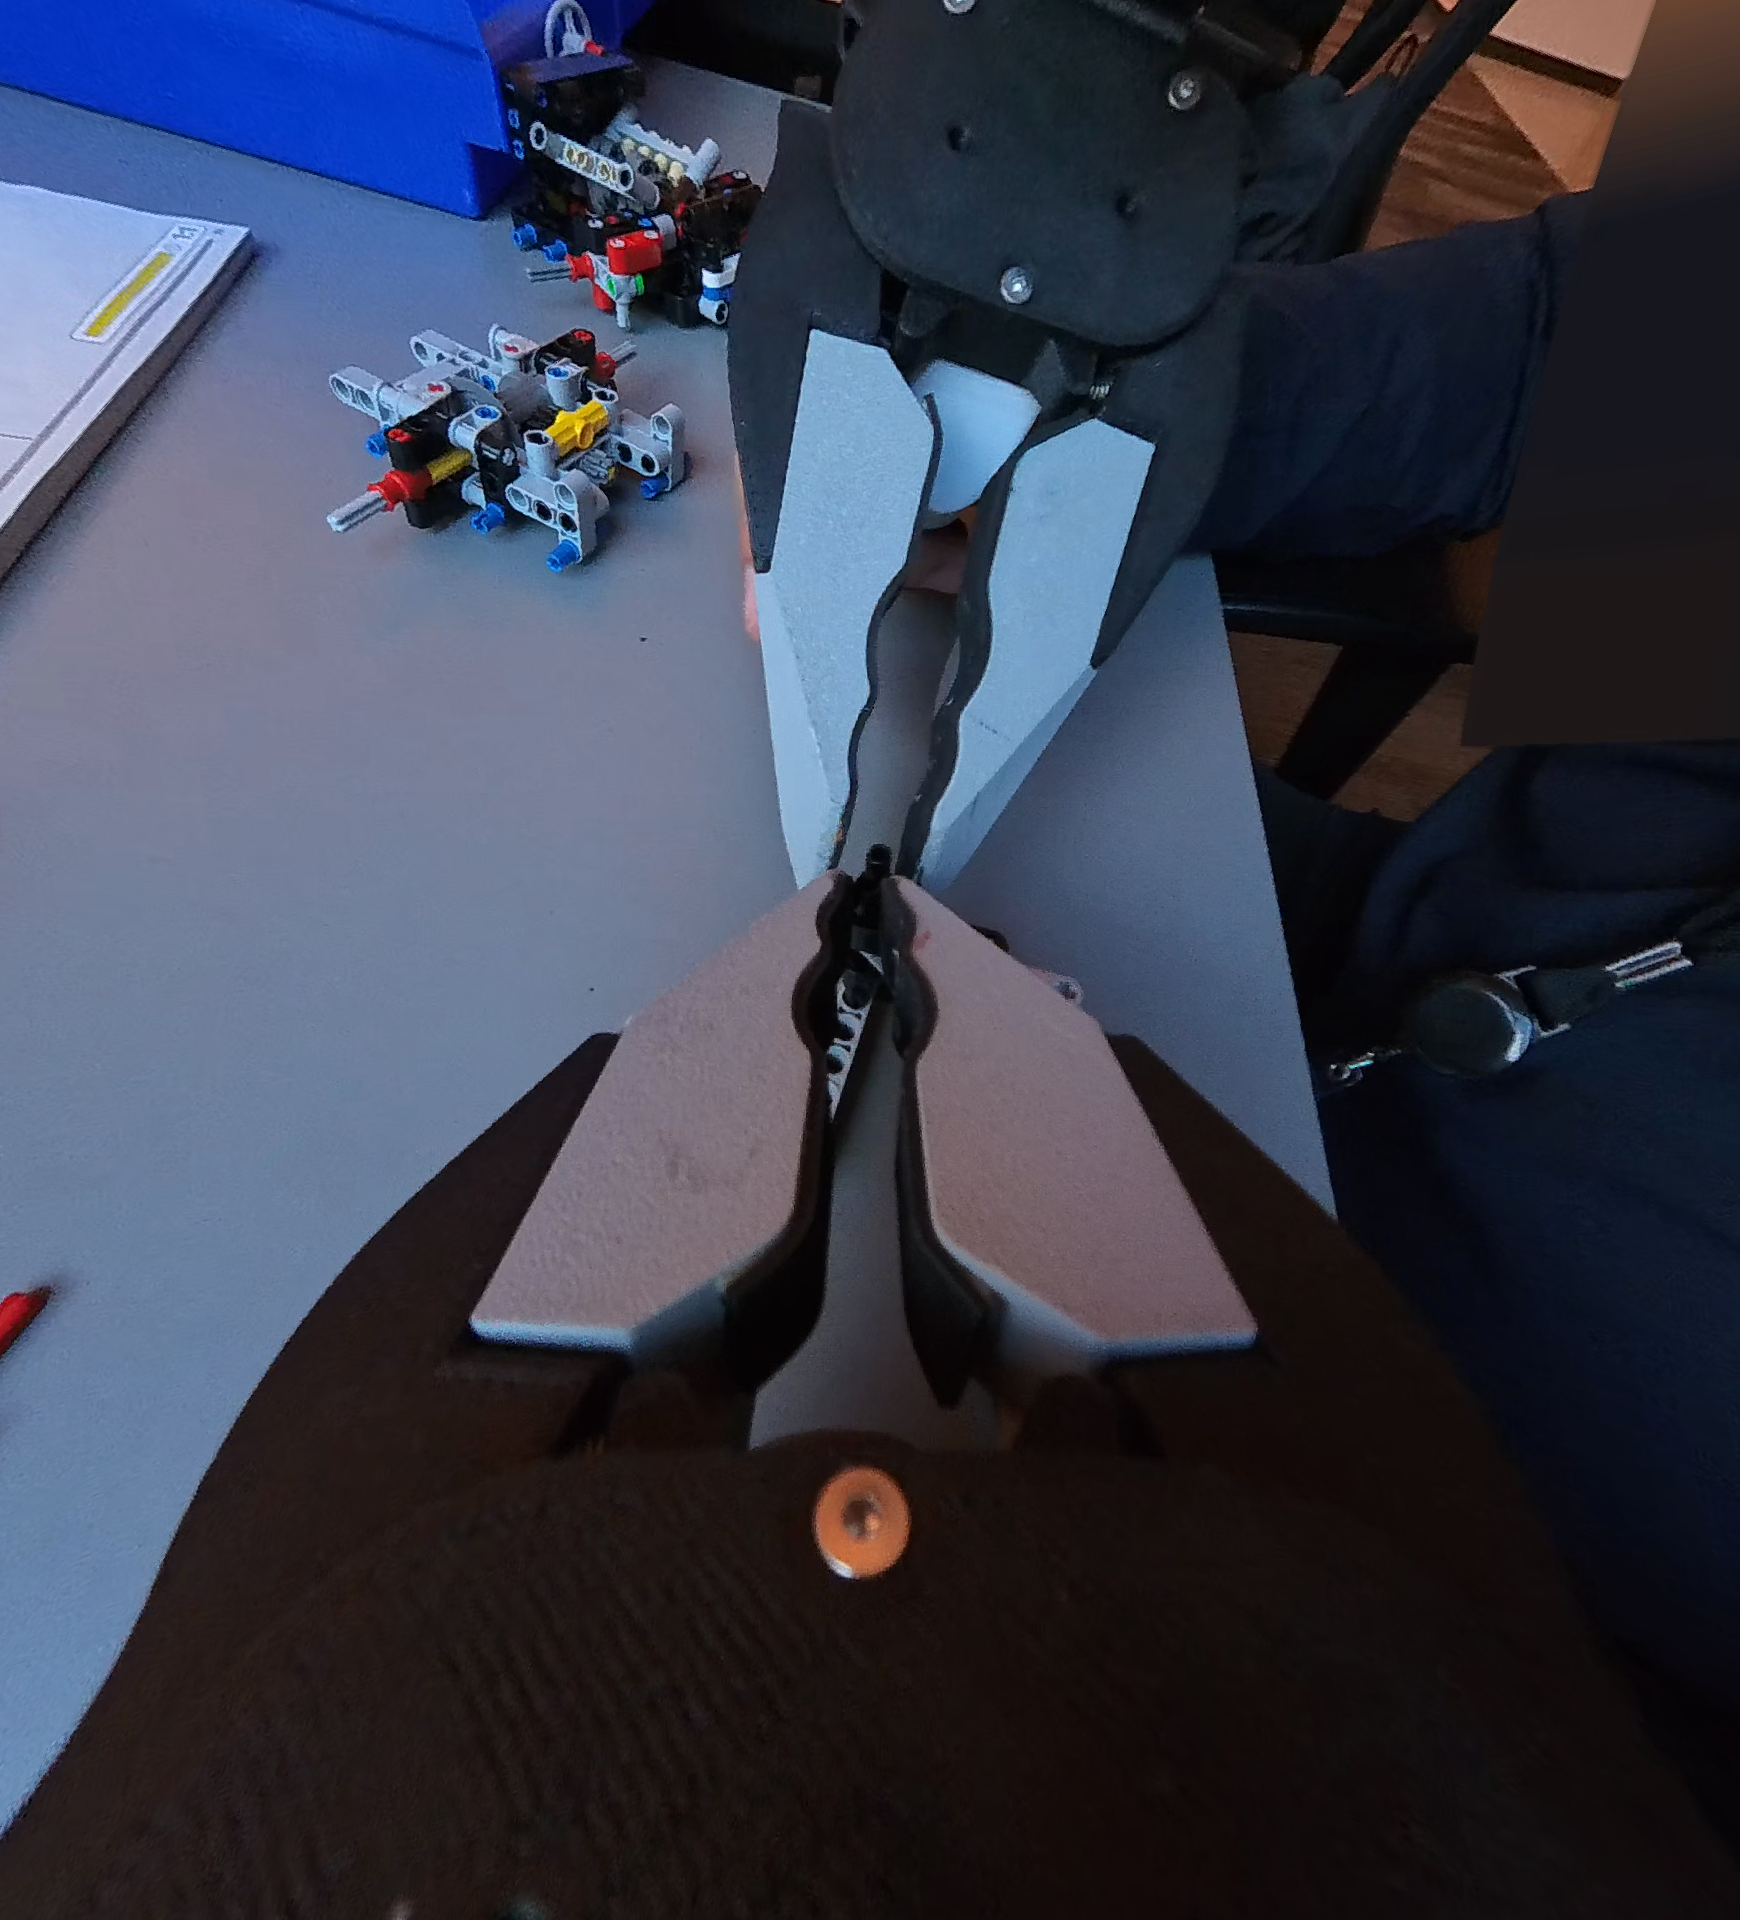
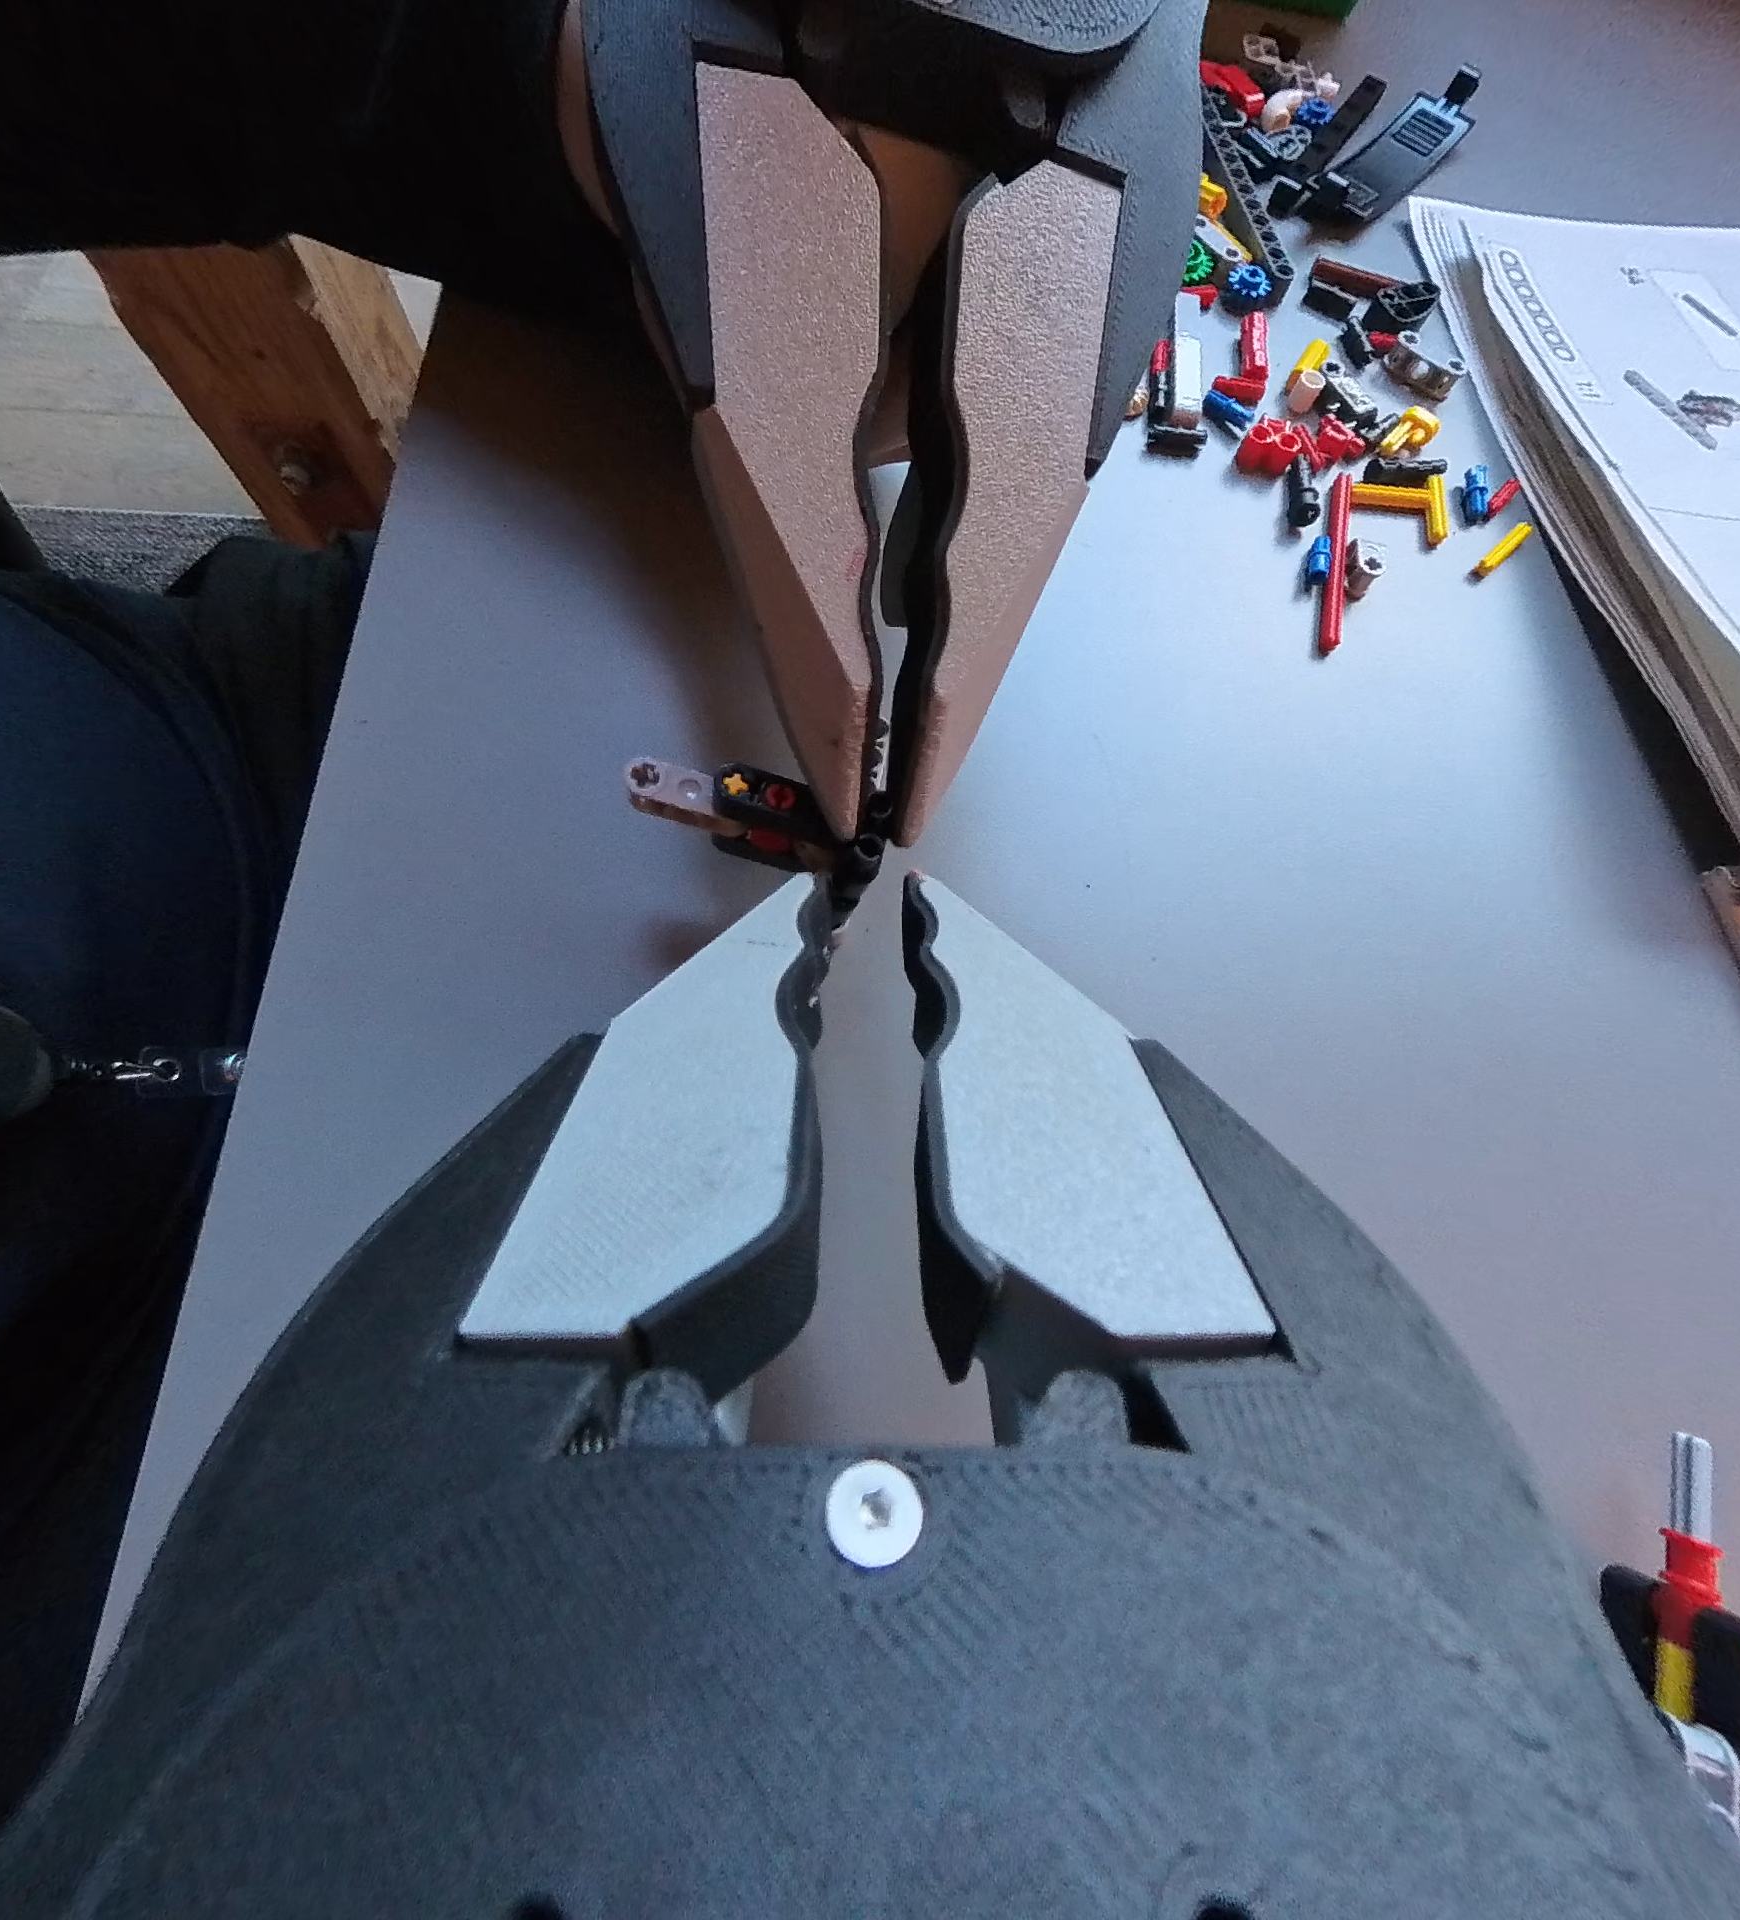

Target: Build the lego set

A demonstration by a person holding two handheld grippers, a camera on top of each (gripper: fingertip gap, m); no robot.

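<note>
In the left wrist view the left gripper (image 1: 864,888) fills the near field, clenched on a small black building-toy assembly (image 1: 861,977) whose pin end pokes out past the fingertips at 12 o'clock. Directly beyond, tip to tip with it, the right gripper (image 1: 871,831) points back toward the camera with its jaws released; the pin end sits in the gap between its tips.

The right wrist view shows the same meeting from the other side: the right gripper (image 2: 858,883) stands parted, its left pad close against the black pin, the right pad clear of it. The assembly (image 2: 741,810), black with red and yellow pins and a grey beam, sticks out toward 10 o'clock from the left gripper's (image 2: 876,821) tips, above the grey bench (image 2: 1261,935).

Farther off, at 1 o'clock, lies a scatter of loose coloured parts (image 2: 1333,416) beside an open instruction booklet (image 2: 1676,468). In the left view, two built modules (image 1: 523,447) (image 1: 627,208) sit at 11 o'clock, with a blue bin (image 1: 274,94) behind.
</note>
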